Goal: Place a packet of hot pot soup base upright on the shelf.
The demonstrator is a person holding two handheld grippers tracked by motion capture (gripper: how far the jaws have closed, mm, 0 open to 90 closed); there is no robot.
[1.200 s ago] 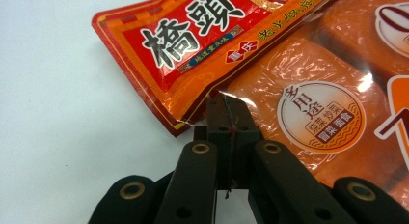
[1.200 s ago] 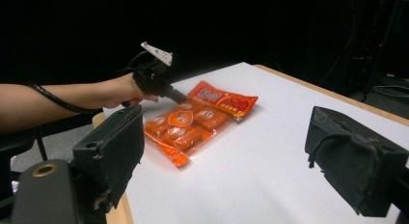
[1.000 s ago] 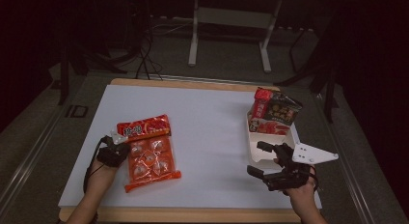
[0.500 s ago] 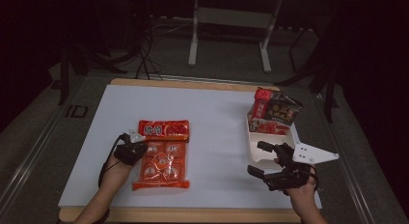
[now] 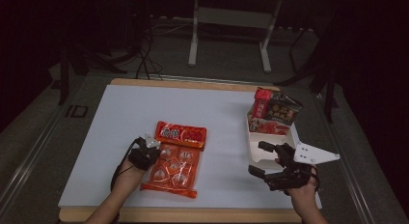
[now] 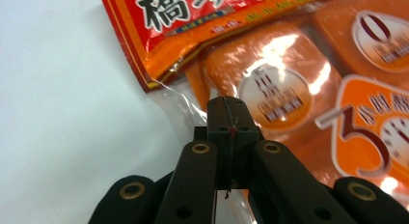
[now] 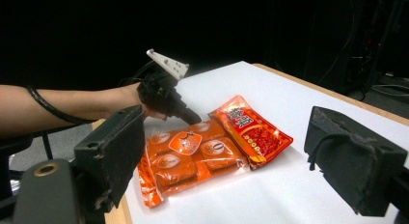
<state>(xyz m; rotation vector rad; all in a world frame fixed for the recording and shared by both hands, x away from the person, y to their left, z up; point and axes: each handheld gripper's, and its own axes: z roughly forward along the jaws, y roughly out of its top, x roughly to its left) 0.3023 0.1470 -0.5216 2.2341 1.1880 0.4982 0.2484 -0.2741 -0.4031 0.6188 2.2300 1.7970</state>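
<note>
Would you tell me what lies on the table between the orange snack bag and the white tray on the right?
Nothing: in the high view the white table is bare between the orange snack bag and the white tray.

Thing: orange snack bag (image 5: pixel 172 168); clear-edged pack of small round-labelled packets
Pose: flat on the white table (image 5: pixel 96 137); red header end away from the person
Place: left half; its edge pinched in the left tool (image 6: pixel 226 119)

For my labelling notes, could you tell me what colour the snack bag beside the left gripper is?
The snack bag is orange and red, clearest in the right gripper view.
</note>
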